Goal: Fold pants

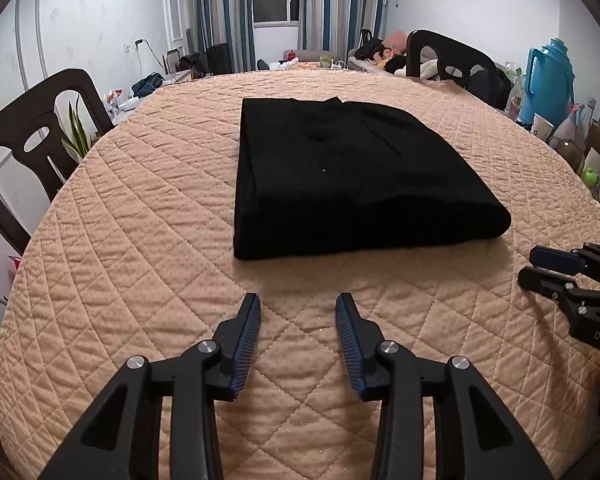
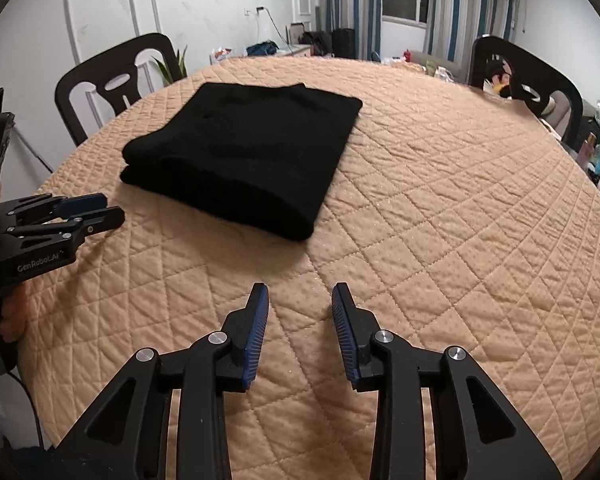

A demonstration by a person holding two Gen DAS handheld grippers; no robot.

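Observation:
The black pants (image 1: 352, 176) lie folded into a thick rectangle on the quilted peach table cover (image 1: 148, 240). In the right wrist view the pants (image 2: 244, 152) sit ahead and to the left. My left gripper (image 1: 298, 304) is open and empty, hovering over the cover just short of the pants' near edge; it also shows at the left of the right wrist view (image 2: 108, 208). My right gripper (image 2: 300, 294) is open and empty, off the pants' right side; it shows at the right edge of the left wrist view (image 1: 534, 266).
Dark chairs stand at the table's left (image 1: 32, 140) and far right (image 1: 452, 60). A blue thermos (image 1: 548, 80) and clutter crowd a shelf to the right. A plant (image 1: 78, 128) stands by the left chair. A sofa with bags is at the back.

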